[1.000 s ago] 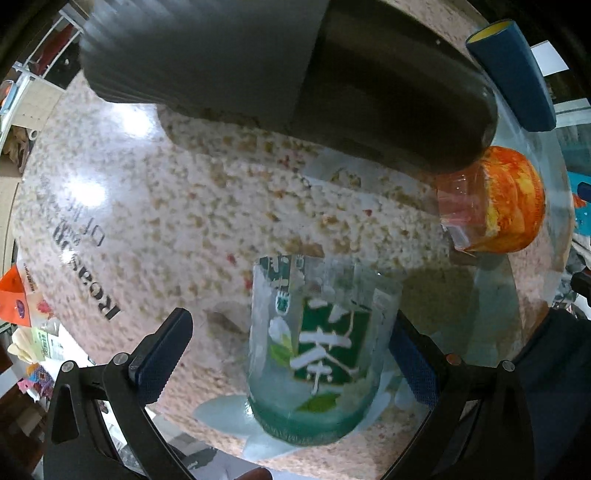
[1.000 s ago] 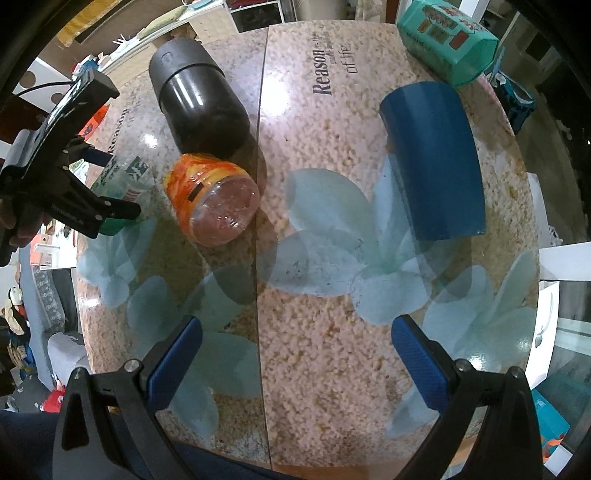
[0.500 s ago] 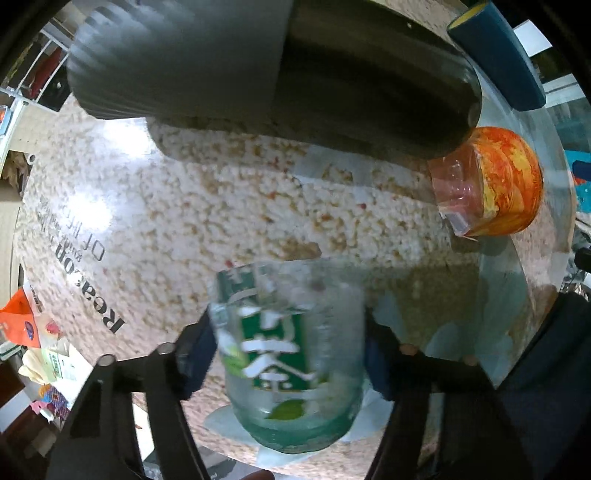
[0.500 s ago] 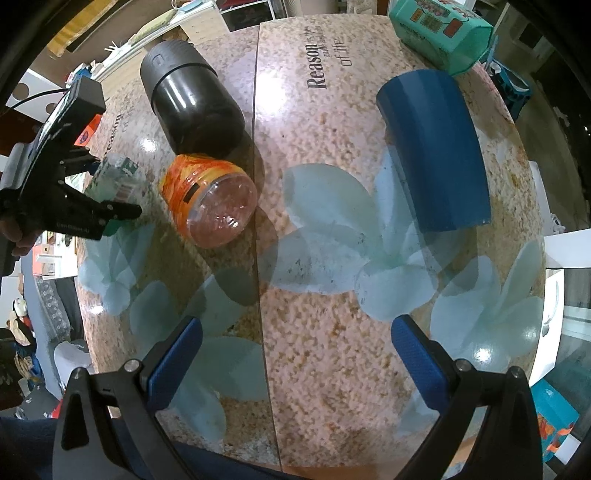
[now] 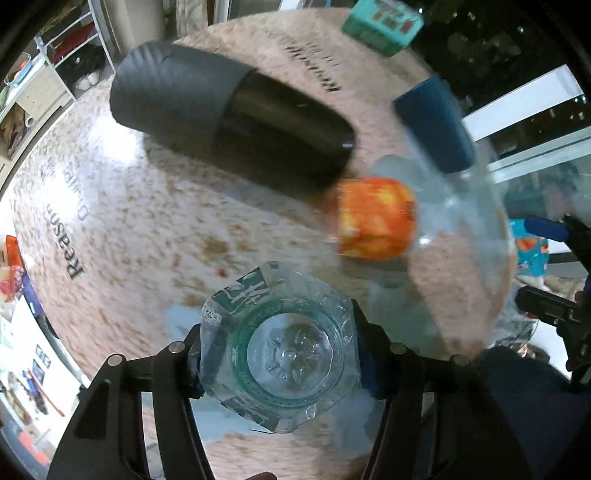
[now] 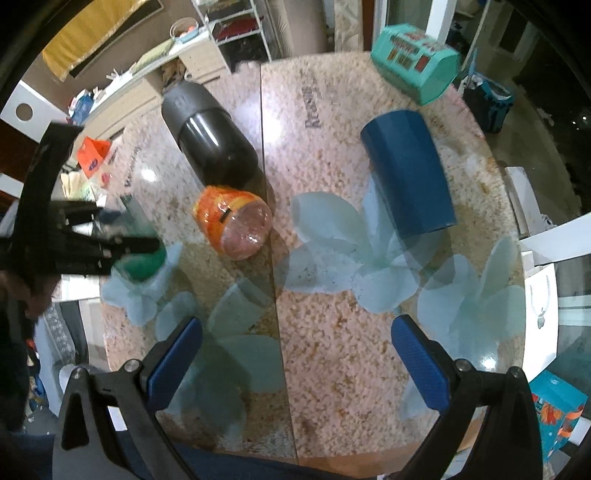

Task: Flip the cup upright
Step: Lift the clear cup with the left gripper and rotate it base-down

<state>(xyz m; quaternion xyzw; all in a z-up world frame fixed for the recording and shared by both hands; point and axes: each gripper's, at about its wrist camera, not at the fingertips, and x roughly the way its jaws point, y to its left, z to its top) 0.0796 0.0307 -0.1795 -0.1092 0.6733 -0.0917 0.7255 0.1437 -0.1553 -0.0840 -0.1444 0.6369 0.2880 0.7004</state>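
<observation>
Two grippers in view. My left gripper (image 5: pixel 280 360) has its fingers (image 5: pixel 367 369) clamped on the clear glass cup (image 5: pixel 280 350), one finger on each side of its wall. The left wrist view looks straight at the cup's round embossed base with its green ring, so the cup is tipped with the base toward the camera. A green printed label shows on the side that faces away from me. The picture is motion-blurred; I cannot tell whether the cup touches the worktop (image 5: pixel 147 229).

Taking the cup as landmark: the orange jar (image 5: pixel 375 218) lies on its side beyond it and to the right, near but apart. The black cylinder (image 5: pixel 236 122) lies on its side farther beyond, its end close to the jar. The blue cylinder (image 5: pixel 434 125) lies well beyond the cup to the right. A teal box (image 5: pixel 382 24) sits at the worktop's far edge.

My right gripper (image 6: pixel 295 354) hangs above the worktop's near edge, well to the right of the cup, its blue-padded fingers (image 6: pixel 421 365) wide apart with nothing between them. In its view the cup (image 6: pixel 142 254) shows at the left edge, partly hidden by the left gripper (image 6: pixel 110 247).
</observation>
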